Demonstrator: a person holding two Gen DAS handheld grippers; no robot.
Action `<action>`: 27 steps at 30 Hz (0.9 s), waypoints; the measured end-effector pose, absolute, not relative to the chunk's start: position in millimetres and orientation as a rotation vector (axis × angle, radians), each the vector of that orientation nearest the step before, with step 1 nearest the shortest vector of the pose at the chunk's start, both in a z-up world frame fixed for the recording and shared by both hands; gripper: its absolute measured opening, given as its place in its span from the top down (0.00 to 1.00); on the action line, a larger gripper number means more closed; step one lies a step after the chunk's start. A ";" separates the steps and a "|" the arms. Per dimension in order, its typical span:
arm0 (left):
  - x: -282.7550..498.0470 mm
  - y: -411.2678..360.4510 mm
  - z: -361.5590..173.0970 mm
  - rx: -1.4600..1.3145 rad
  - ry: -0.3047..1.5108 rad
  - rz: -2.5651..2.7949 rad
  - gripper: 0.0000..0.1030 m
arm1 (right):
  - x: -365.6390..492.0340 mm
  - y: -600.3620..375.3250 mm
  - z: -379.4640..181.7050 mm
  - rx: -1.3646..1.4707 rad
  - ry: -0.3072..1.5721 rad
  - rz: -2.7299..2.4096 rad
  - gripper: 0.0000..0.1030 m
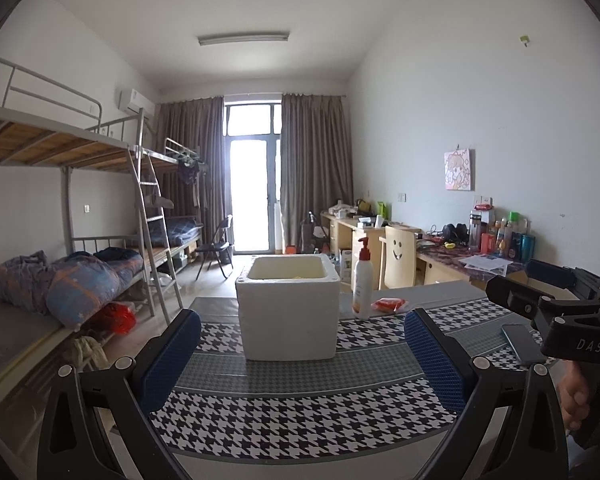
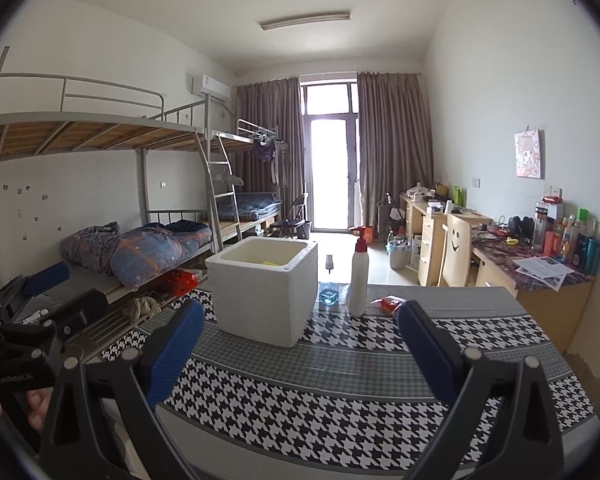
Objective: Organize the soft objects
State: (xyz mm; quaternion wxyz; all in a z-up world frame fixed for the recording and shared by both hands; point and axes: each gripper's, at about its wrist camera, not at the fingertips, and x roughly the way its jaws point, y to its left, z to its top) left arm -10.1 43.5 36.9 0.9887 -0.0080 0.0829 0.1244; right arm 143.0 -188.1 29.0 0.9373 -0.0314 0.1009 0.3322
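- left gripper [image 1: 300, 354]: released, jaws spread wide, nothing between them; hovers above the near edge of the surface [image 1: 300, 408], aimed at the box.
- right gripper [image 2: 300, 350]: released too, jaws wide, nothing held; alongside the left, at its 3 o'clock.
- box [image 1: 286, 304]: white foam, open top, standing on the surface at 12 o'clock of the left gripper; a bit of yellow shows inside, too small to name.
- red packet [image 1: 389, 304]: soft-looking, lying flat at 2 o'clock, just beside the bottle; likely the thing left to sort.
- bottle [image 1: 362, 284]: white pump type, upright, between box and packet.
- glass bottle [image 2: 329, 290]: small, between box and pump bottle in the right view.
- phone [image 1: 524, 342]: flat at 3 o'clock.
- step in hand, judged: reach for the packet. better with the right gripper, from the 3 o'clock side, low and level, clear of the bottle, which may tip; pinch gently mid-packet, lift, drop over the box.
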 end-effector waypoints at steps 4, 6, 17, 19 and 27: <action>-11.6 43.7 32.2 -0.022 0.166 0.257 0.01 | 137.7 -188.5 23.6 -0.071 0.199 0.670 0.04; -12.4 45.2 30.4 -0.029 0.168 0.258 0.01 | 135.9 -188.4 22.1 -0.072 0.200 0.675 0.04; -17.0 46.4 23.1 -0.048 0.163 0.267 0.01 | 126.1 -189.6 9.9 -0.079 0.199 0.671 0.04; -17.8 46.5 20.3 -0.047 0.167 0.269 0.01 | 125.5 -191.0 8.2 -0.075 0.197 0.671 0.04; -19.3 50.0 12.7 -0.058 0.187 0.271 0.01 | 122.5 -188.5 -0.7 -0.069 0.212 0.673 0.04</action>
